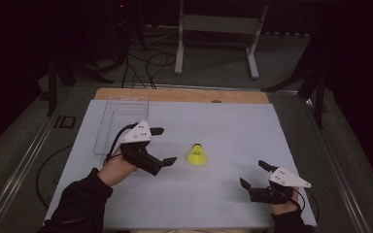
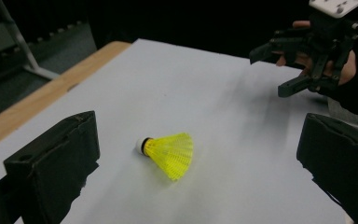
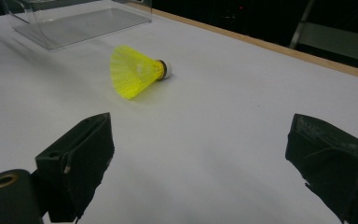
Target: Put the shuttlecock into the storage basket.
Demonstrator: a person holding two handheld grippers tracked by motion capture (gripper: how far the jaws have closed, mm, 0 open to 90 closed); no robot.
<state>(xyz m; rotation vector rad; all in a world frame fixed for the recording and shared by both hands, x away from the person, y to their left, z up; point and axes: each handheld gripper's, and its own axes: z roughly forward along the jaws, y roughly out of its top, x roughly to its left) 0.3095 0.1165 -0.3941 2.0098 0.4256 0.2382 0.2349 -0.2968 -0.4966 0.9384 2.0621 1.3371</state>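
A pale white sheet (image 1: 233, 126) is covering most of a wooden table (image 1: 184, 94), leaving a strip of bare wood showing along the far edge, and the room beyond is lying in darkness, with a grey metal stand (image 1: 218, 34) and loose cables (image 1: 150, 65) sitting on the floor. A clear plastic tray (image 1: 121, 121) is resting at the sheet's far left. A yellow shuttlecock (image 1: 197, 155) is lying on its side near the middle of the sheet, its long axis running toward the far edge, white cork tip pointing away from the person and open skirt facing the near edge. The left gripper (image 1: 164, 145) is hovering just beside it on the left, jaws spread wide apart, gripping nothing. The right gripper (image 1: 253, 174) is waiting well apart near the near right corner, jaws likewise wide apart. Bare sheet is lying open all around the shuttlecock.
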